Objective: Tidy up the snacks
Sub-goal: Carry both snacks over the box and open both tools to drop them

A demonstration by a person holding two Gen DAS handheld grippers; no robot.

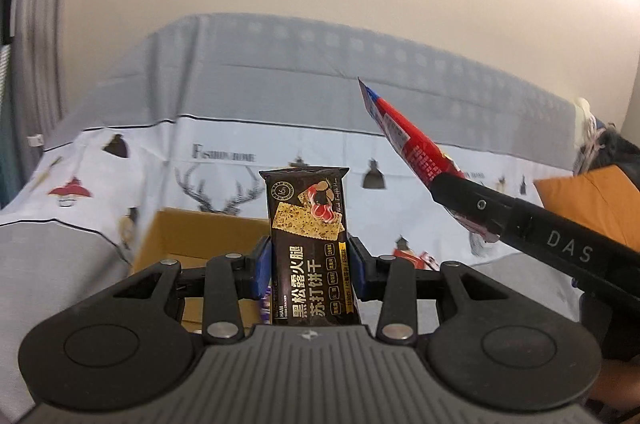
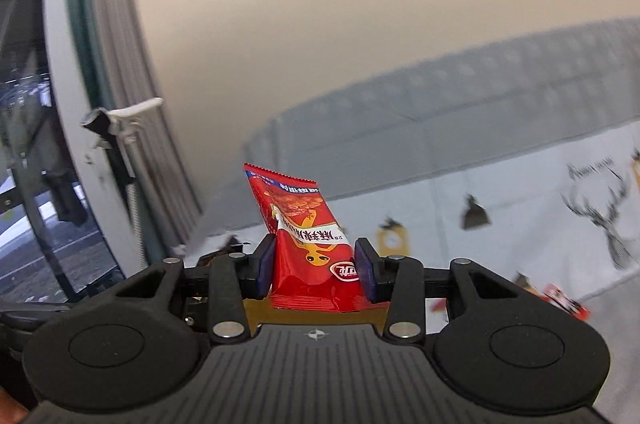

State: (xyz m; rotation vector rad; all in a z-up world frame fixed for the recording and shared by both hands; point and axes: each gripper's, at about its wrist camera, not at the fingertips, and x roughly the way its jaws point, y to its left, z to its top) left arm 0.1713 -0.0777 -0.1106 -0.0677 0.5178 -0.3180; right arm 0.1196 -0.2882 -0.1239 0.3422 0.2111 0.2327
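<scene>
My left gripper [image 1: 310,266] is shut on a black cracker packet [image 1: 308,220] that stands upright between its blue pads, held above an open cardboard box [image 1: 188,236]. My right gripper [image 2: 316,270] is shut on a red snack packet [image 2: 308,244], raised in the air. In the left wrist view the right gripper [image 1: 464,202] reaches in from the right with the red packet [image 1: 404,134] pointing up and to the left.
A table under a white and grey patterned cloth [image 1: 224,152] stretches ahead. A second brown box [image 1: 588,200] stands at the right. A small red packet [image 2: 566,300] lies on the cloth. A window and curtain [image 2: 100,104] are to the left.
</scene>
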